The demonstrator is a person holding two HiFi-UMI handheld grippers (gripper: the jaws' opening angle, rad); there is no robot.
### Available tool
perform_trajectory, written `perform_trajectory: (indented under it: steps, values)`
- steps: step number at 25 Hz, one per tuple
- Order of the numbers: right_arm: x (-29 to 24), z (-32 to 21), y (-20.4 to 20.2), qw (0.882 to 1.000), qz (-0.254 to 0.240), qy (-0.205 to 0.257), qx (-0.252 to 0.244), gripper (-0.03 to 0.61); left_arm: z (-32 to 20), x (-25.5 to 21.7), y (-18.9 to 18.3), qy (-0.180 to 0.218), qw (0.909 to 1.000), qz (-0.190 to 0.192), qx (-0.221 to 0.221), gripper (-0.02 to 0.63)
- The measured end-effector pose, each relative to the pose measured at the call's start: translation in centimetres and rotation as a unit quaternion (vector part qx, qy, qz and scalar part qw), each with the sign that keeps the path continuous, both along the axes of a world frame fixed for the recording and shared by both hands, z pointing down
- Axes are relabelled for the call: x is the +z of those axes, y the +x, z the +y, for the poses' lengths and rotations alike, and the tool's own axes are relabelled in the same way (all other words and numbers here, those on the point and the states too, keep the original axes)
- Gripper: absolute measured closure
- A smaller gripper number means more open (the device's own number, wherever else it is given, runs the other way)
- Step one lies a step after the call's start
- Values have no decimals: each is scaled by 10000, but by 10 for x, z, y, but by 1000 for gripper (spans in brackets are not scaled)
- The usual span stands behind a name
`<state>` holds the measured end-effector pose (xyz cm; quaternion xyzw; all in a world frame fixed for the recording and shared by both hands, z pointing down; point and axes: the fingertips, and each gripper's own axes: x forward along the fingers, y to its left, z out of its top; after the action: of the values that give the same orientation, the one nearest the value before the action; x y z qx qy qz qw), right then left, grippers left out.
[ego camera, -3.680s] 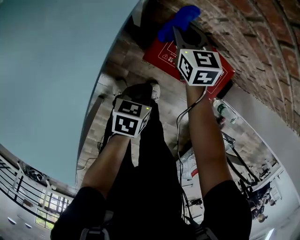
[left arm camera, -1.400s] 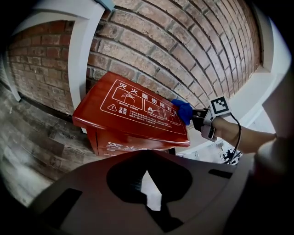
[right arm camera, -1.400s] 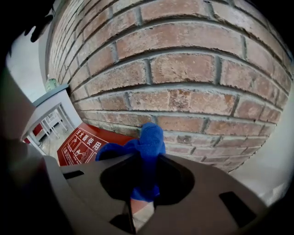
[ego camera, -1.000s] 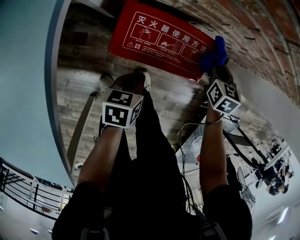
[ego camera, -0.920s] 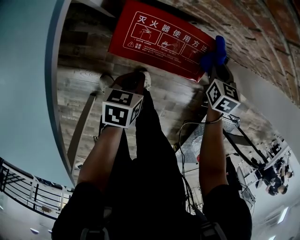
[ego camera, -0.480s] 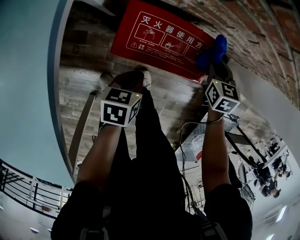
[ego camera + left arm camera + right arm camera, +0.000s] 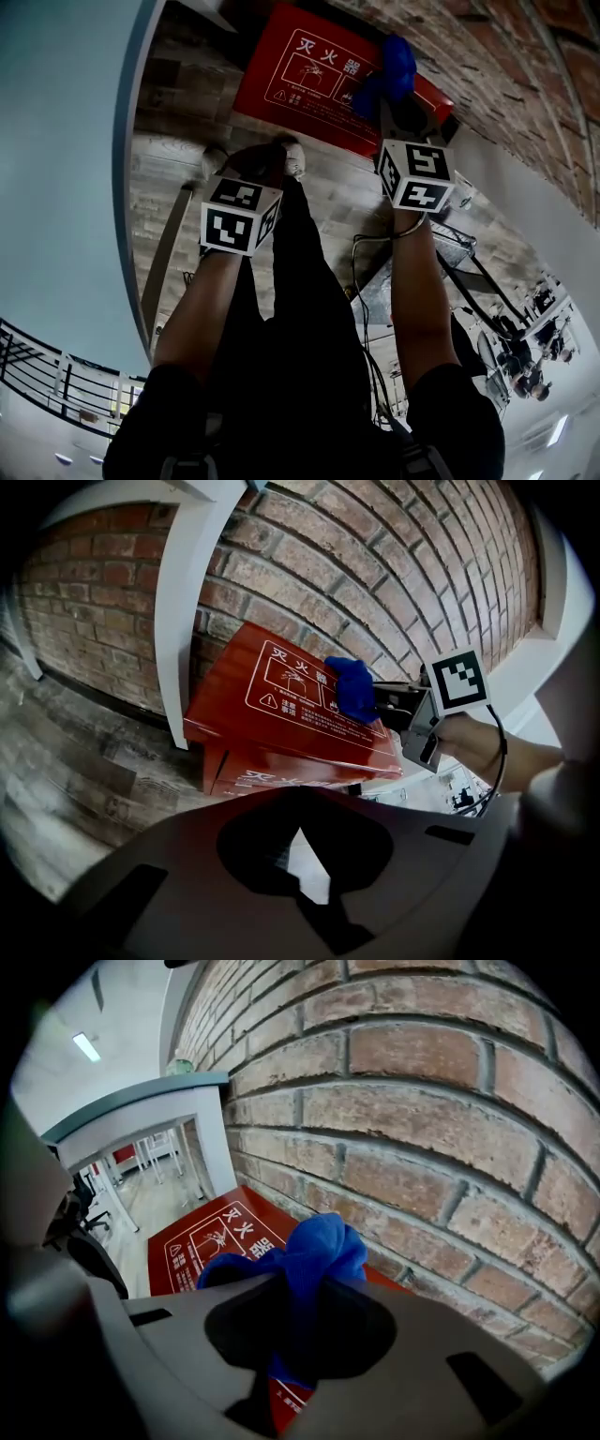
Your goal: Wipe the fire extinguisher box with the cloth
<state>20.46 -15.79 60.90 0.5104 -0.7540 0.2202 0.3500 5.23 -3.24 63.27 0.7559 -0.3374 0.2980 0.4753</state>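
Nearest to me are the person's two forearms, reaching down over dark trousers and a shoe [image 7: 281, 159]. The left gripper [image 7: 300, 860] hangs idle above the wooden floor [image 7: 178, 150]. Its jaws are drawn together with only a sliver of light between them, and they hold nothing. It is level with the box's front, which lies at about twelve o'clock from it in its own view, and well apart from the lid.

The right gripper [image 7: 286, 1363] is further out and doing the work. Its jaws are pinched on a bunched blue cloth [image 7: 314, 1251], which bulges out past the tips and presses down onto the lid.

Beyond that is the red fire extinguisher box [image 7: 281, 714], standing on the floor with its back against the brick wall [image 7: 422, 1101] and a white post [image 7: 183, 621] at its left end. In the head view its long axis runs from roughly ten o'clock to four o'clock. The cloth sits towards the four o'clock half, close to the edge along the wall.

That is what the next stroke depends on, as I judge it. Most of the bare lid, including the printed panel, lies at about nine to ten o'clock from the cloth. A wipe would therefore go along the long axis towards the post. The right hand is already on the lid, so it is the one placed to make that stroke.
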Motion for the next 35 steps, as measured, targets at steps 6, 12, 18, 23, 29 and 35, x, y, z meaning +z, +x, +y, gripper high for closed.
perform_trajectory:
  steps: [6,12,18,23,29,35]
  values:
    - [-4,-18,-56,9989,-75,89,-449,495,-2,0,-19,-25,9999,4,-157,606]
    - [-5,-38,-113,9954,-130,156,-941,495,1,2,-29,-57,9998,30,-181,606]
    - [-7,-49,-162,9910,-289,198,-1292,495,4,4,-44,-105,9996,-12,-245,606]
    - [-10,-42,-194,9878,-514,127,-1467,495,6,3,-51,-101,9995,-33,-287,606]
    - [-7,-13,-222,9819,-624,56,-1788,495,9,2,-49,-114,9996,-33,-240,606]
    - [-7,5,-210,9832,-739,28,-1671,495,12,-1,-50,-68,9999,-71,-112,606]
